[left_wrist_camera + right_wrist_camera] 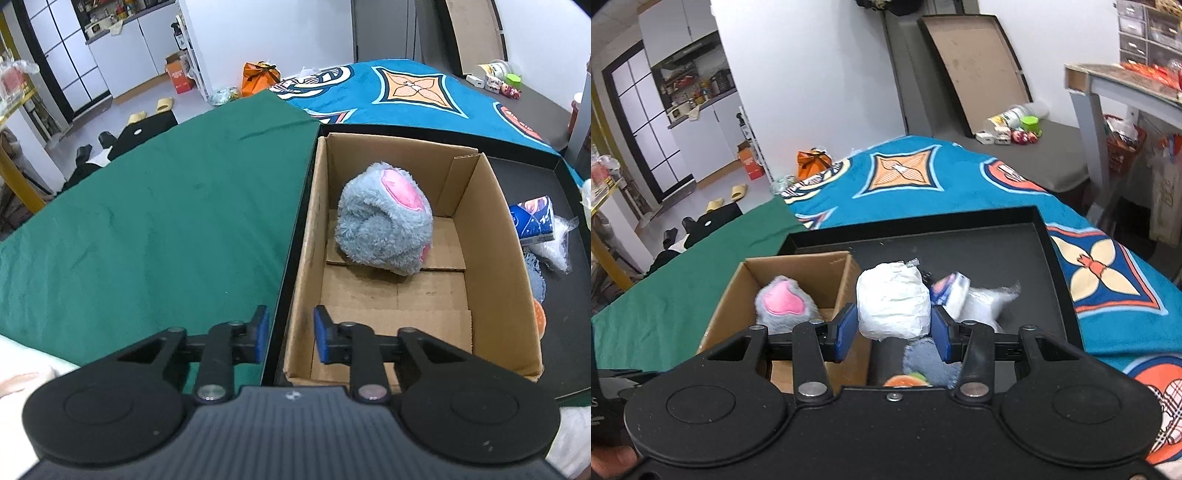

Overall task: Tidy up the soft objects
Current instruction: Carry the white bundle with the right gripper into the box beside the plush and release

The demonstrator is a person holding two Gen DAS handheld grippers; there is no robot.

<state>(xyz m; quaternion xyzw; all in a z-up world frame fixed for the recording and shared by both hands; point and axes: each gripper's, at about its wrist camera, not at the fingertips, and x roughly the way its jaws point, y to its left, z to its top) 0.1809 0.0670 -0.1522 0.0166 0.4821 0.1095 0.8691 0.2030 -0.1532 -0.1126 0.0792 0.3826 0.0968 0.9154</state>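
A fluffy grey plush point(384, 229) with a pink patch lies in the open cardboard box point(491, 236), toward its far end. The plush point(786, 302) and box point(798, 264) also show in the right wrist view. My left gripper point(291, 332) hovers over the box's near left wall, its jaws a narrow gap apart with nothing held. My right gripper point(894, 332) is shut on a crumpled white bundle point(894, 302), held above the black tray point(997, 251) just right of the box.
In the tray beside the box lie a blue tissue pack point(532, 221), a clear plastic bag point(554, 247), a denim-blue soft item point(923, 358) and an orange piece point(905, 380). A green cloth point(147, 221) spreads to the left, a blue patterned blanket point(942, 177) behind.
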